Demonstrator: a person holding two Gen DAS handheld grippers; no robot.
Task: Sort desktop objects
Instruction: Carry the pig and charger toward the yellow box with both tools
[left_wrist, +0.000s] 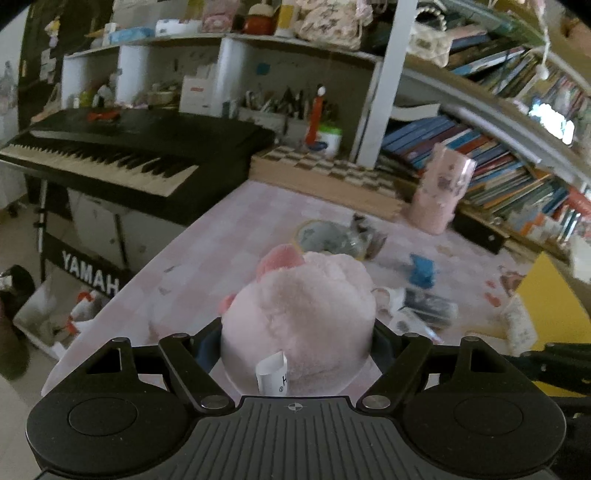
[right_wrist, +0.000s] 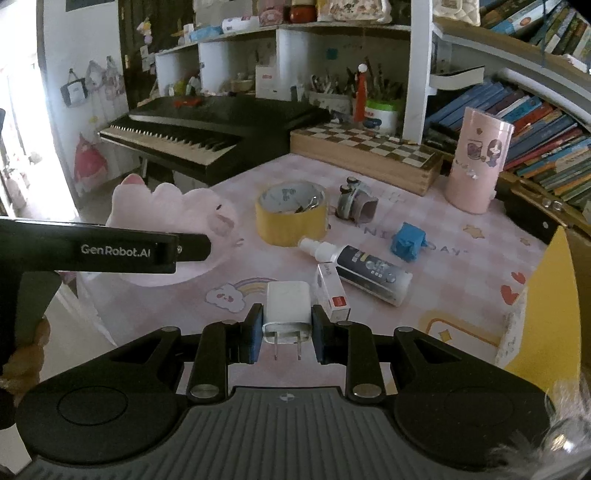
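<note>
A fluffy pink plush toy (left_wrist: 306, 306) with a white label fills the space between my left gripper's (left_wrist: 297, 332) jaws, which press on its sides. In the right wrist view the same plush toy (right_wrist: 170, 210) hangs at the table's left edge, with one black finger (right_wrist: 110, 249) of the left gripper lying across it. My right gripper (right_wrist: 287, 325) is shut on a white charger plug (right_wrist: 287, 301), its two metal prongs pointing back toward the camera, just above the pink table mat (right_wrist: 461, 288).
On the mat lie a yellow tape roll (right_wrist: 291, 218), a spray bottle (right_wrist: 365, 271), a small red-and-white box (right_wrist: 332, 291), a blue toy (right_wrist: 406, 240) and a grey toy (right_wrist: 356, 201). A pink canister (right_wrist: 478, 162), a chessboard box (right_wrist: 369, 151), bookshelves and a keyboard (right_wrist: 192, 136) border the table.
</note>
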